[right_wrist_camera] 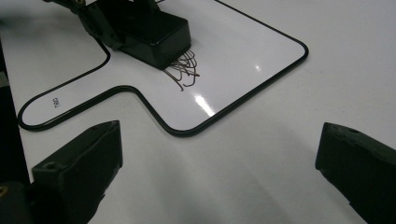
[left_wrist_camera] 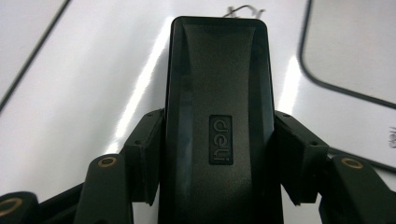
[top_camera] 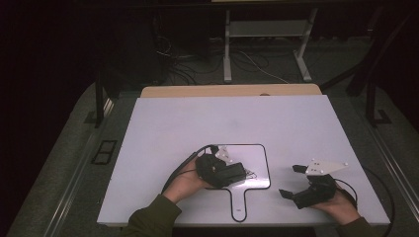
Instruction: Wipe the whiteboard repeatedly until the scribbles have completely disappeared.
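- High view: left gripper [top_camera: 236, 174] sits over the whiteboard [top_camera: 257, 153], a small handheld board with a black rim and a handle that points toward the person. Jaws clamped on a black eraser [top_camera: 231, 173].
- Eraser rests flat on the board, or so it looks; contact is hard to confirm from up here. A scribble [top_camera: 250, 174] lies just past the eraser's front end.
- Right gripper [top_camera: 291, 181] is off the board, well to the right of the left one, on the bare white table [top_camera: 197, 123]. Jaws wide, nothing between them. Right hand [top_camera: 341, 207] holds it low, near the table's front edge.
- Left gripper view: eraser [left_wrist_camera: 217, 121] fills the gap between the jaws, both pads pressing its long sides. "deli" logo faces up. Board surface [left_wrist_camera: 93, 93] below; the rim runs off to the right of the jaws. Scribble tip [left_wrist_camera: 243, 9] just beyond the eraser's far end.
- Right gripper view: own jaws spread wide over bare table [right_wrist_camera: 224, 177], empty. Ahead of them the board [right_wrist_camera: 233, 60], handle to the left. Farther off, the left gripper with the eraser [right_wrist_camera: 154, 32] down on the board, scribble [right_wrist_camera: 184, 70] touching its near edge.
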A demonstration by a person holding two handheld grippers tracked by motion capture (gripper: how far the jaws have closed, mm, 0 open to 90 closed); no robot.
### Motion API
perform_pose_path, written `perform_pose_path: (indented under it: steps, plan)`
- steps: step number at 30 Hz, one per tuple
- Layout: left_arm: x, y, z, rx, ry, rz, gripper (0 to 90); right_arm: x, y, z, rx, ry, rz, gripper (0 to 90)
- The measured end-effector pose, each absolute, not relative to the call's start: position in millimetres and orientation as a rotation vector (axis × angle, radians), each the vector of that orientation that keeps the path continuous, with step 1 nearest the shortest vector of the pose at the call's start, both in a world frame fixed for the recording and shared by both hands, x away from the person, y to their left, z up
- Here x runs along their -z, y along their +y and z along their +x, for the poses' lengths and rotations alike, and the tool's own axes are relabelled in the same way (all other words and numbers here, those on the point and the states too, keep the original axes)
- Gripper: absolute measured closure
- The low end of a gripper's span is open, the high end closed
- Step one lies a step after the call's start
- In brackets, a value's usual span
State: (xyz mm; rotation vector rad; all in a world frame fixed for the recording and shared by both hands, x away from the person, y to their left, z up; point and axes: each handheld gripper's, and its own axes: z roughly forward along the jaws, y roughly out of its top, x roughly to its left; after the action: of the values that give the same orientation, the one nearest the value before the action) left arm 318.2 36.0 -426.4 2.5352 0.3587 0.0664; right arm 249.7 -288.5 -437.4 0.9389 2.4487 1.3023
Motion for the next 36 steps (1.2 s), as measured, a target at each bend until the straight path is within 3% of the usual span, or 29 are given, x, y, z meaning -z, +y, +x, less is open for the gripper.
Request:
perform_pose_path:
  steps: [8,23,36]
  plan:
    - [426.7,34.3,321.9,-0.072,0.358,2.534,39.2,437.5,-287.5,249.6,-1.298,2.451,0.942,0.0]
    - [425.6,73.4,346.6,-0.161,0.534,2.515,39.2,437.4,-288.8,249.8,-1.298,2.447,0.939,0.0]
    - [425.6,63.1,315.5,-0.112,0.438,2.533,39.2,437.3,-287.4,249.7,-1.300,2.449,0.938,0.0]
